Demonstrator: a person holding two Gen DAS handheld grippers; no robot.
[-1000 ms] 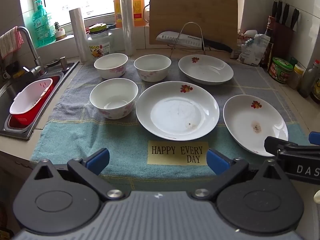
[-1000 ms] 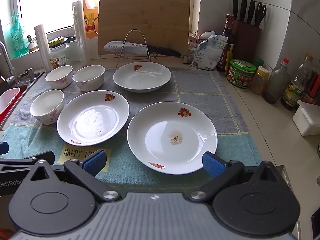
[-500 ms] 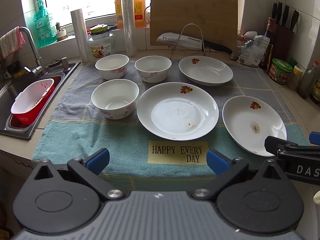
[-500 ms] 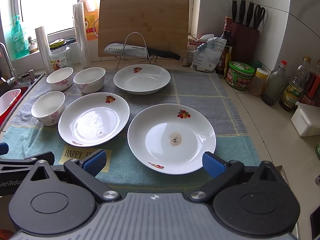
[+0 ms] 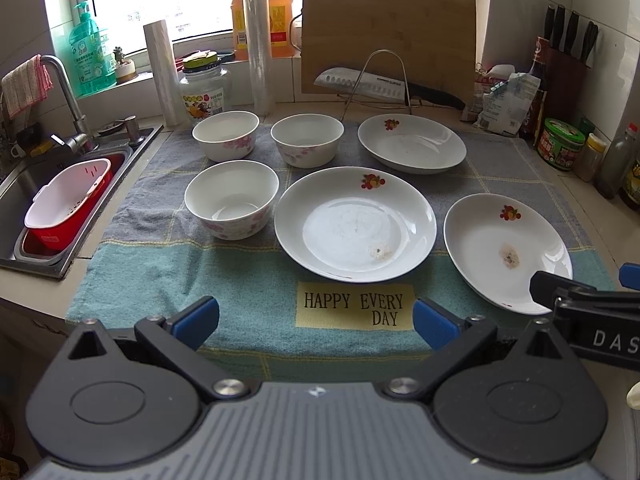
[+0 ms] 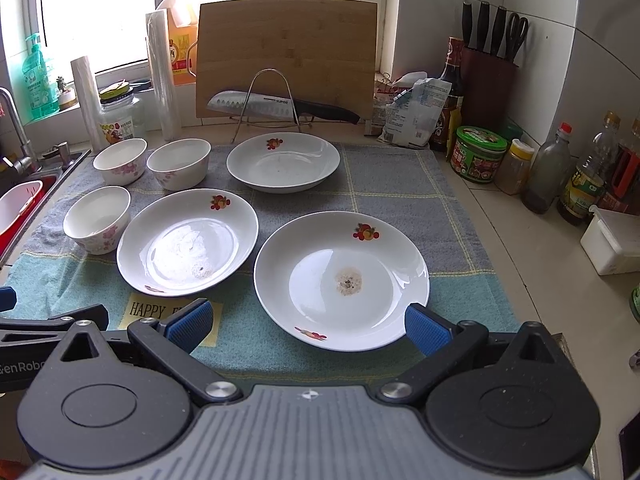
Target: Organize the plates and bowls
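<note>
Three white plates with a fruit print lie on a towel: a middle plate [image 5: 355,224] [image 6: 187,242], a right plate [image 5: 507,250] [image 6: 342,280] and a far plate [image 5: 412,143] [image 6: 283,161]. Three white bowls with pink flowers stand to the left: a near bowl [image 5: 231,198] [image 6: 97,218] and two far bowls [image 5: 225,135] [image 5: 307,139]. My left gripper [image 5: 316,320] is open and empty over the towel's front edge. My right gripper [image 6: 307,326] is open and empty at the right plate's near rim.
A sink [image 5: 24,196] with a red and white basket [image 5: 68,202] is at the left. A cutting board [image 5: 388,36] and a knife on a wire rack [image 5: 376,84] stand behind. Jars and bottles [image 6: 560,172] and a knife block [image 6: 490,80] line the right wall.
Both grippers have drawn back and risen slightly, so the dishes sit a little farther in view. No dish has moved.
</note>
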